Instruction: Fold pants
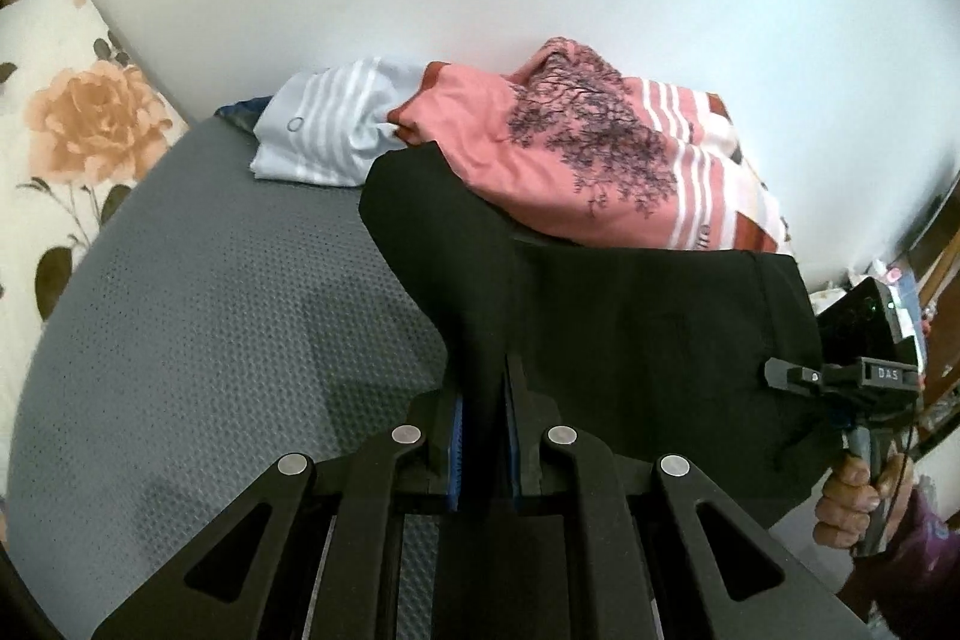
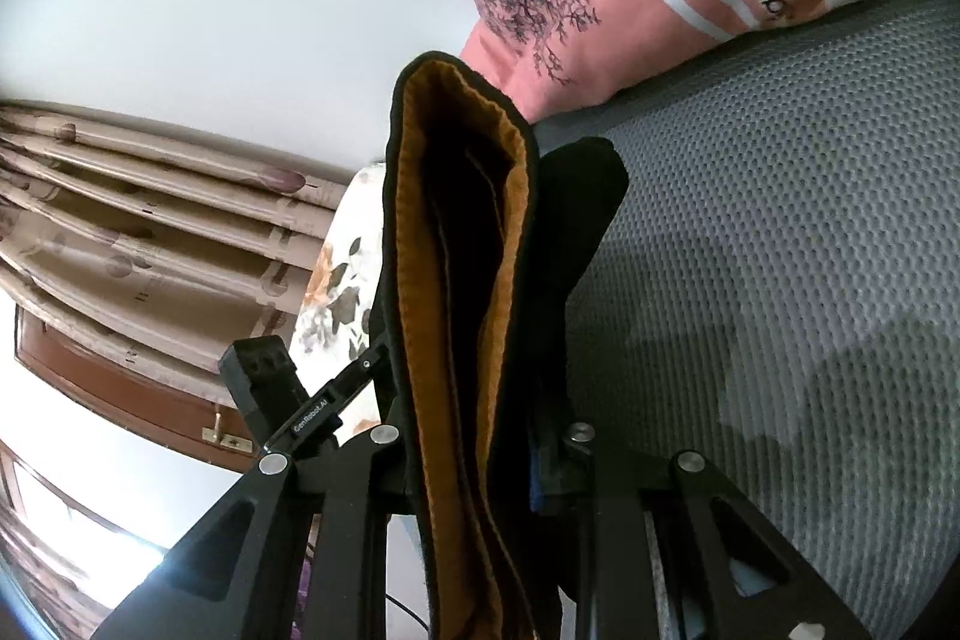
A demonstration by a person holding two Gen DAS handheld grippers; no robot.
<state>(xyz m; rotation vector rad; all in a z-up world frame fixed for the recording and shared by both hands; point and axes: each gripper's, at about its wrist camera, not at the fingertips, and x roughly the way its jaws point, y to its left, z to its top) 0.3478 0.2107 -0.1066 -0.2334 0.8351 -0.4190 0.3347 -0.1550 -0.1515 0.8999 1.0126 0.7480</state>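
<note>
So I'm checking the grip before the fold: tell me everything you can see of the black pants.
The black pants are soft dark fabric, lifted off the grey mat and hanging between both tongs. The left tongs are shut on a pinched fold of cloth. The right tongs are shut on a thick bunched edge whose opening shows an orange-brown lining. A far corner lies against the pink printed bedding. How far the pants reach below the tongs is hidden.

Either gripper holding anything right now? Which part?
Both hold the black pants. Left gripper pinches a bunched fold at one end; right gripper clamps the orange-lined band, seemingly the waistband.
</note>
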